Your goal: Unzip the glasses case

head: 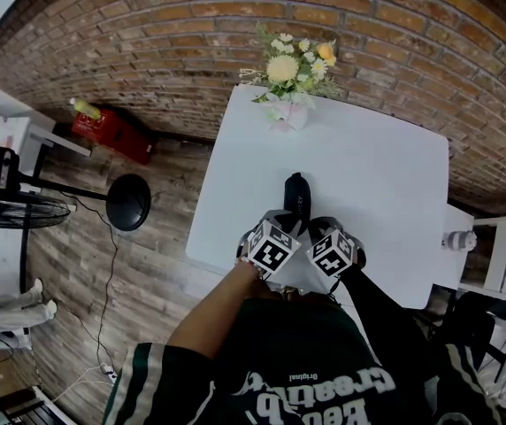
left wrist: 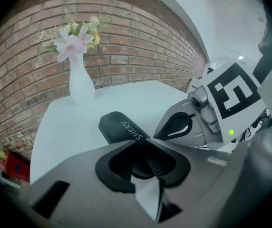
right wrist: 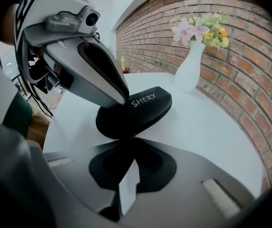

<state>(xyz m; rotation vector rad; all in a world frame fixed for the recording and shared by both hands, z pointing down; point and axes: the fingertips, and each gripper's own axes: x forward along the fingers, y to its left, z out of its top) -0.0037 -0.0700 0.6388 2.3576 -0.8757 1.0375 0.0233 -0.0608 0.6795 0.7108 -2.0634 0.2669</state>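
Lying close to the table's (head: 368, 175) near edge, the glasses case (head: 295, 193) has bare white top ahead and on both sides, up to the vase (head: 288, 113) at the far edge. The left gripper (left wrist: 143, 144) clamps the case's near end. The right gripper (right wrist: 133, 139), jaws together, seems to touch its rim. Both point steeply down.

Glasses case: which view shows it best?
The right gripper view: the glasses case lies in the middle, with its side and white lettering clear. The left gripper view shows its far end only; the near end goes between the jaws. The head view shows a small dark shape.
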